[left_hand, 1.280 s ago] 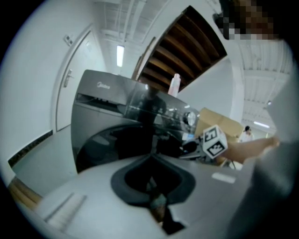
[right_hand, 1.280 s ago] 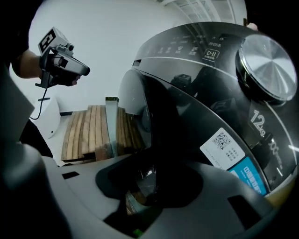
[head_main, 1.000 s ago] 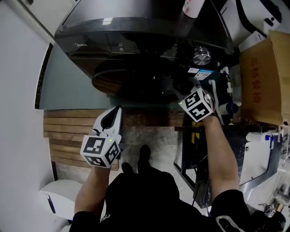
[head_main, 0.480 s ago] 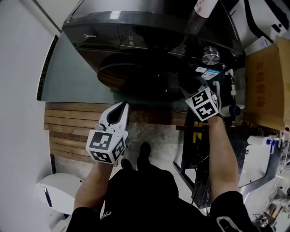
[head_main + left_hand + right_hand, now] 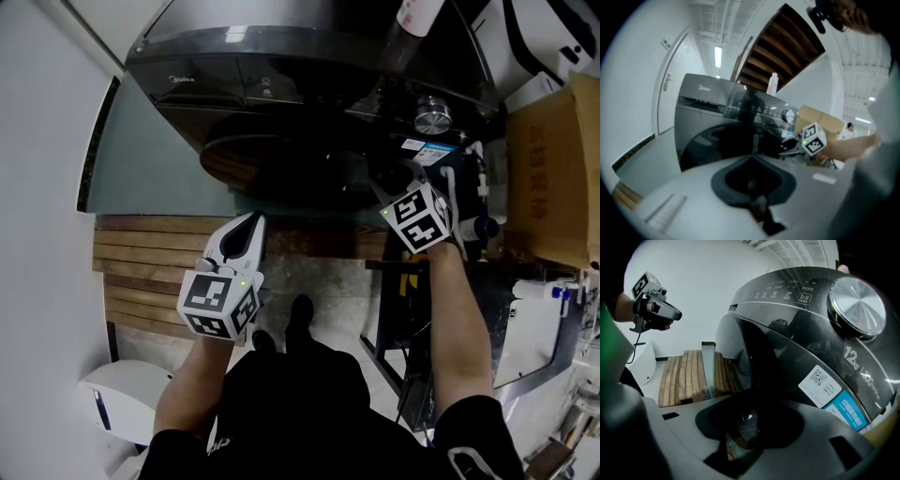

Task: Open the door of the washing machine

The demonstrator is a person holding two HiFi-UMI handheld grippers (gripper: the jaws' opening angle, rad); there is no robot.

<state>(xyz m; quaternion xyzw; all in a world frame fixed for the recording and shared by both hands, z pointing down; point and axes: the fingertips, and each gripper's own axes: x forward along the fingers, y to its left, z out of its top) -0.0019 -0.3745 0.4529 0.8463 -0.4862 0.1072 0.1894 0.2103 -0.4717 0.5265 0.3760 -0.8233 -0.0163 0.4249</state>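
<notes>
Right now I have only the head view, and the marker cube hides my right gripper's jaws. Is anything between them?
Observer: Yes. In the right gripper view the rim of the door runs down between the jaws of the right gripper, and they look closed on it.
Operator: Is my other gripper touching the machine?
Observer: No. The left gripper has its jaws together on nothing, and the right gripper view shows it held in the air, apart from the washing machine.
Operator: Anyone around?
Observer: The left gripper view shows a person far off, past the cardboard box.
</notes>
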